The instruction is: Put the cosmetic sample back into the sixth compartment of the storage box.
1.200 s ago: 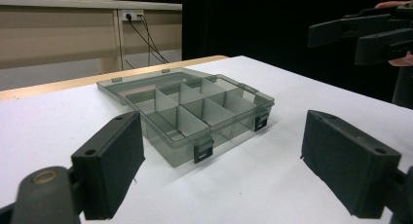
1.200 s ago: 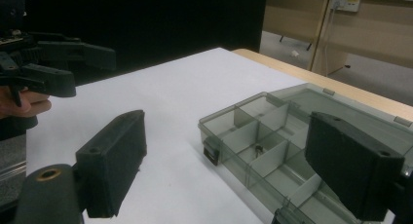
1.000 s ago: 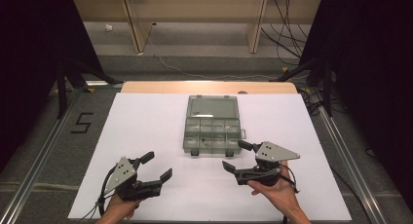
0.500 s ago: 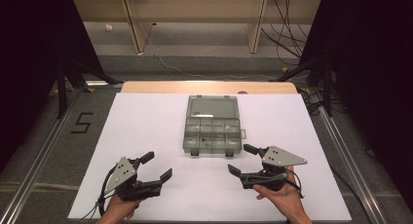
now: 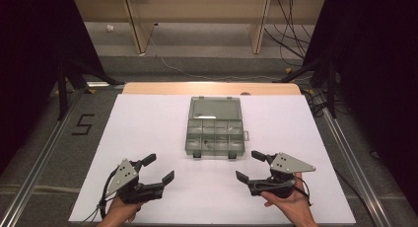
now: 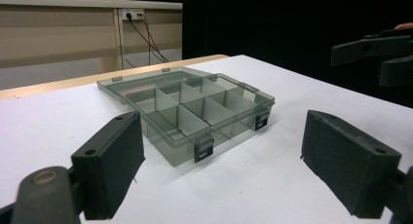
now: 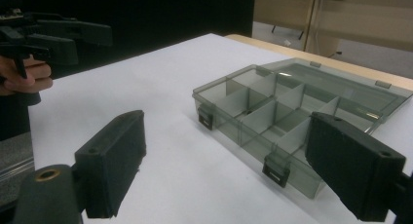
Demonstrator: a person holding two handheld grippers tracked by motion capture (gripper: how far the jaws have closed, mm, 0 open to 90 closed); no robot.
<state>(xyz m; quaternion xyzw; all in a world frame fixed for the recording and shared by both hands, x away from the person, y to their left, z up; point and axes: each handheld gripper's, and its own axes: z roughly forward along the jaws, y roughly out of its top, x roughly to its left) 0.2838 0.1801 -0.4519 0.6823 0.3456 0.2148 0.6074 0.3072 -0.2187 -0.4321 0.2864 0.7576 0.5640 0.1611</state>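
Note:
A clear grey compartment box (image 5: 215, 136) lies open in the middle of the white table, its lid (image 5: 215, 108) folded flat toward the far side. Two dark latches hang on its near wall. In the left gripper view the box (image 6: 195, 109) has dividers and its cells look bare. My left gripper (image 5: 159, 168) is open near the front left, short of the box, with nothing between its jaws (image 6: 221, 153). At the front right my right gripper (image 5: 248, 165) is open too, pointing at the box (image 7: 272, 107) from its near right corner, jaws (image 7: 219, 156) holding nothing.
The white table top (image 5: 148, 123) ends at a wooden strip (image 5: 212, 88) along the far edge. Metal rails (image 5: 39, 163) run down both sides on the floor. Cables and wooden legs stand beyond the table. The other gripper (image 6: 375, 53) shows at the left gripper view's upper right.
My right gripper has drifted a little to the right and toward the front edge. The left gripper and the box have stayed put.

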